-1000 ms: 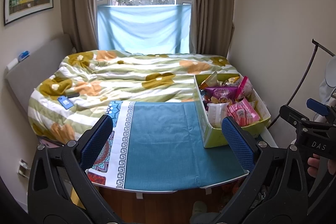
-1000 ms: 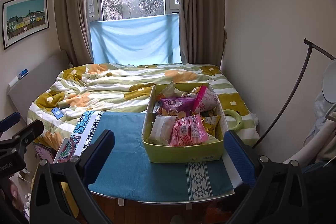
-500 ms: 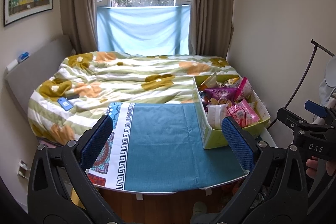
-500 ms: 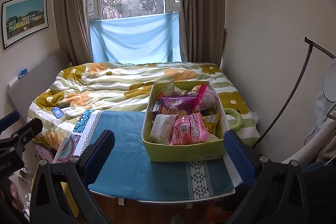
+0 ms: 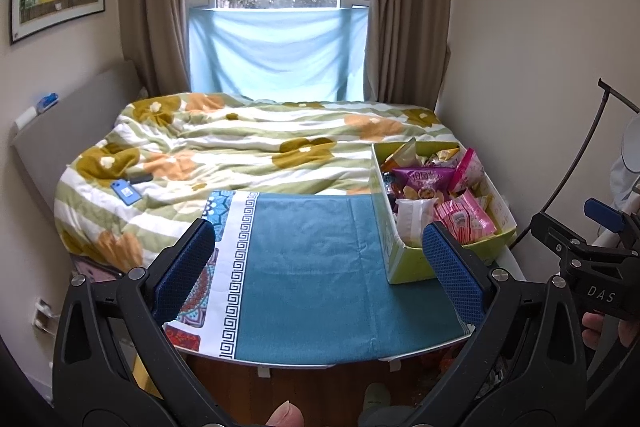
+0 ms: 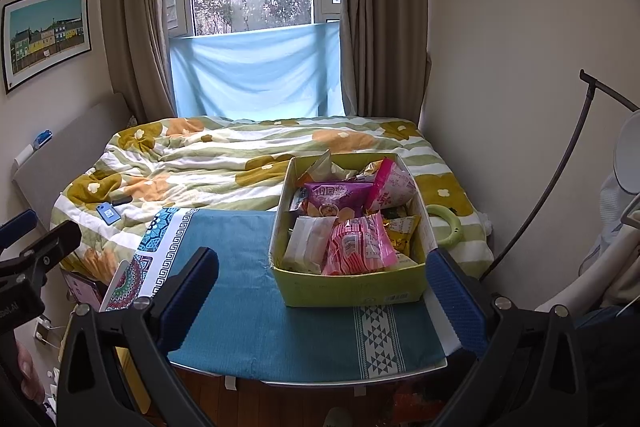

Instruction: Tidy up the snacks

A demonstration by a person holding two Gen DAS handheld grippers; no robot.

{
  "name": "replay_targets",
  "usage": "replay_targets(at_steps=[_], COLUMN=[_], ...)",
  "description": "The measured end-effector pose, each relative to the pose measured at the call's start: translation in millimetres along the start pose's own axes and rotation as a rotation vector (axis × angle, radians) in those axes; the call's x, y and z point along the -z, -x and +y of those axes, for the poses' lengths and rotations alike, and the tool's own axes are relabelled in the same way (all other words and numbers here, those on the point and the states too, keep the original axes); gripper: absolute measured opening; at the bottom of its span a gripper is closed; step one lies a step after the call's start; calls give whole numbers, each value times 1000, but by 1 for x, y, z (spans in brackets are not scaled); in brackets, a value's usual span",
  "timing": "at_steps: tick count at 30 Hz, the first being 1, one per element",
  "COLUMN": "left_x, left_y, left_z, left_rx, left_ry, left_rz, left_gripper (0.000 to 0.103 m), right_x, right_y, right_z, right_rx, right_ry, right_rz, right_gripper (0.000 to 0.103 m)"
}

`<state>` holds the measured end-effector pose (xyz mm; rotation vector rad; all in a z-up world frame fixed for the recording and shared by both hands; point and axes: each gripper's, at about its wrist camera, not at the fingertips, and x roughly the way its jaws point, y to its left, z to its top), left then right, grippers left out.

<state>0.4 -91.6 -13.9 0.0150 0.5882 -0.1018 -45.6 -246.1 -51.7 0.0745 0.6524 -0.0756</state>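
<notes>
On the teal cloth [image 6: 248,307], the snacks [image 6: 352,227] are lying piled in the green box [image 6: 352,291], which fits either sorting about to start or packing done. Both grippers, left [image 5: 320,267] and right [image 6: 328,287], are hovering short of it, jaws wide and empty. "DAS" is showing on the right gripper's body; the packet print is too small to read.
</notes>
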Motion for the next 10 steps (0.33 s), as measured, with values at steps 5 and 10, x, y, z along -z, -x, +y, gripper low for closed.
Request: replay_targets(at_steps=[5,10], left_x=[-2,-5], left_y=[3,4], left_z=[-1,-2], left_rx=[16,35], left_ry=[-7,-10], left_rz=[-11,-31], left_gripper=[102,102], right_x=[0,-2], right_y=[1,2], right_z=[0,-1], right_rx=[1,6], right_ry=[-5,-8], right_rz=[-3,-7], right_gripper=[103,103])
